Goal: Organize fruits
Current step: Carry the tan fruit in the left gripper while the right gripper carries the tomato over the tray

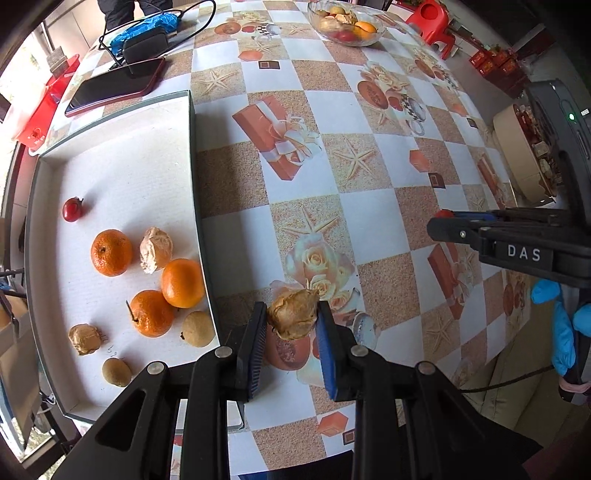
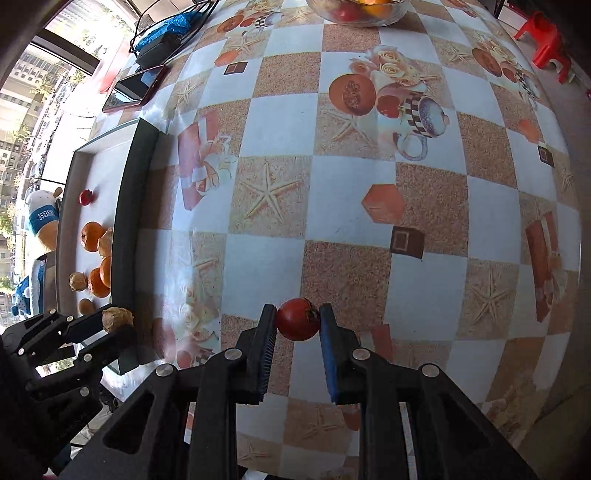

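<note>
My left gripper [image 1: 293, 320] is shut on a wrinkled tan fruit [image 1: 293, 318], held above the patterned tablecloth just right of the white tray [image 1: 147, 147]. In that tray lie three oranges [image 1: 111, 252], a small red fruit [image 1: 72, 209], two more wrinkled tan fruits [image 1: 156, 249] and two smooth brown ones [image 1: 198, 328]. My right gripper [image 2: 298, 321] is shut on a small red fruit [image 2: 297, 319] over the cloth; in the left wrist view the same gripper [image 1: 443, 218] shows at the right with the red fruit [image 1: 443, 213] at its tip. In the right wrist view the left gripper [image 2: 114, 325] hangs by the tray's edge.
A glass bowl [image 1: 347, 22] with more fruit stands at the table's far side. A phone [image 1: 114, 86], a black charger [image 1: 146, 46] with cables and a blue bag lie beyond the tray. A red stool [image 2: 546, 40] stands off the table, far right. A hand in a blue glove [image 1: 561, 332] holds the right gripper.
</note>
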`<move>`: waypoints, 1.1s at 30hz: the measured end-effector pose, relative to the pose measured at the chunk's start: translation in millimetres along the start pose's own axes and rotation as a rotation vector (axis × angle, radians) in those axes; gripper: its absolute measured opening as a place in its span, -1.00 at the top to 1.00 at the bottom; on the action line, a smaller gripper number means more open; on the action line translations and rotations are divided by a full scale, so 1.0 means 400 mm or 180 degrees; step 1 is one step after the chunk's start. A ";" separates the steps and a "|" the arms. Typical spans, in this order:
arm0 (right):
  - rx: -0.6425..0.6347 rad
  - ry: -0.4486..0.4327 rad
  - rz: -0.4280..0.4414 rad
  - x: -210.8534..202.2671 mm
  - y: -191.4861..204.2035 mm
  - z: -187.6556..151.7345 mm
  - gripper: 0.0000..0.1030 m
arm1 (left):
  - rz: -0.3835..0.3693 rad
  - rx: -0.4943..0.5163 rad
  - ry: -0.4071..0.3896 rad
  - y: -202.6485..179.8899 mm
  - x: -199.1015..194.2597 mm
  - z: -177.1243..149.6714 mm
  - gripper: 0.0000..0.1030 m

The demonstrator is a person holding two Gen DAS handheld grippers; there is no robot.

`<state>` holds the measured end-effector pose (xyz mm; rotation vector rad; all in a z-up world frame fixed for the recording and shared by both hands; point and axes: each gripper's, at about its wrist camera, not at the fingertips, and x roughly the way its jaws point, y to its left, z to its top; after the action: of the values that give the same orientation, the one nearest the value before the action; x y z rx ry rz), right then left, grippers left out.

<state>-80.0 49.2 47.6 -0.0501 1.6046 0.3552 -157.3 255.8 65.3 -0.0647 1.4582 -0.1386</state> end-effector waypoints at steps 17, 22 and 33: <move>-0.0454 -0.0025 -0.0079 -0.030 0.176 -0.017 0.53 | 0.0050 -0.0314 -0.0222 0.100 -0.071 -0.048 0.44; -0.0611 -0.0024 -0.0098 -0.033 0.223 -0.002 0.53 | 0.0080 -0.0488 -0.0250 0.153 -0.078 -0.060 0.44; -0.0889 0.0006 -0.0093 -0.016 0.338 0.027 0.53 | 0.0138 -0.0731 -0.0226 0.248 -0.078 -0.103 0.44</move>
<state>-102.4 179.3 80.3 -0.2870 1.5450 0.5545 -196.2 359.8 78.6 -0.2227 1.3983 0.0663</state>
